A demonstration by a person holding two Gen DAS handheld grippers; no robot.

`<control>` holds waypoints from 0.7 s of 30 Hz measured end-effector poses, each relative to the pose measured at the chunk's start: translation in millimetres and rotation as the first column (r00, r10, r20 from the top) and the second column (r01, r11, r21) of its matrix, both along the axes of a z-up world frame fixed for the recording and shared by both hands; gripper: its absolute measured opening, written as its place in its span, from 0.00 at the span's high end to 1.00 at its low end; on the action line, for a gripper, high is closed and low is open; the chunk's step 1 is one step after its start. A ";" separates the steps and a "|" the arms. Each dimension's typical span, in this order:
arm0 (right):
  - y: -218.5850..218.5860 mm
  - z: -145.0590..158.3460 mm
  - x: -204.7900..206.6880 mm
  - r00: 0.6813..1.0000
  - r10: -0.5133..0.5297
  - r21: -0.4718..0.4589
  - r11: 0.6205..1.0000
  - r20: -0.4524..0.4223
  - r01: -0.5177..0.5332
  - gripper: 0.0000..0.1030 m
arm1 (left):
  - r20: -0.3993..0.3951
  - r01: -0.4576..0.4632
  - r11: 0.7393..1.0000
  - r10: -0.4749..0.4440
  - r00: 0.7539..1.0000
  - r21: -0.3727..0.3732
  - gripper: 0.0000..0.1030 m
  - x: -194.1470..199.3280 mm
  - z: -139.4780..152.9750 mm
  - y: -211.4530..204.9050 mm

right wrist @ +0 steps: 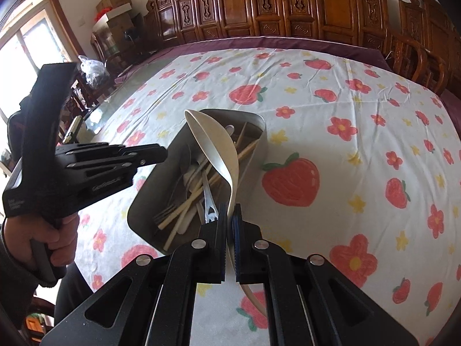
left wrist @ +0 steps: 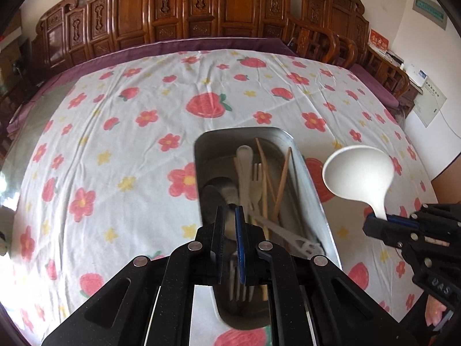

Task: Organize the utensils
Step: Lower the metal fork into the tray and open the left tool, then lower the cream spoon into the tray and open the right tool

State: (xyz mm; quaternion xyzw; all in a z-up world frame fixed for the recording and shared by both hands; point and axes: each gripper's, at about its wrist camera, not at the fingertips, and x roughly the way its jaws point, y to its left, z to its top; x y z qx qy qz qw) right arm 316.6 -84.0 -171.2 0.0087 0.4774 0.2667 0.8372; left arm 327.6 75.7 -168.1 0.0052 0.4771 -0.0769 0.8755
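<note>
1. The right gripper is clamped on the handle of the white ladle, whose bowl hangs ahead of it over the metal tray.
2. The left gripper hovers over the tray with its jaws only narrowly parted and nothing between them.
3. Judgement: lower the ladle lengthwise, bowl toward the tray's far end.
4. Clear the chopsticks and fork before letting go.
5. The tray rests on the bench.
</note>
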 end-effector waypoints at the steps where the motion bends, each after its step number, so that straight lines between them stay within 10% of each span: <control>1: 4.3 -1.5 2.9 1.000 -0.001 0.008 1.000 -0.007 0.001 0.95 | 0.006 -0.005 1.000 0.005 1.000 0.007 0.94 -2.8 1.6 4.6; 21: 72.7 -39.6 53.2 0.998 -0.019 -0.021 1.000 -0.066 0.018 0.94 | 0.029 -0.063 0.998 0.063 0.998 -0.001 0.93 -25.3 6.8 55.6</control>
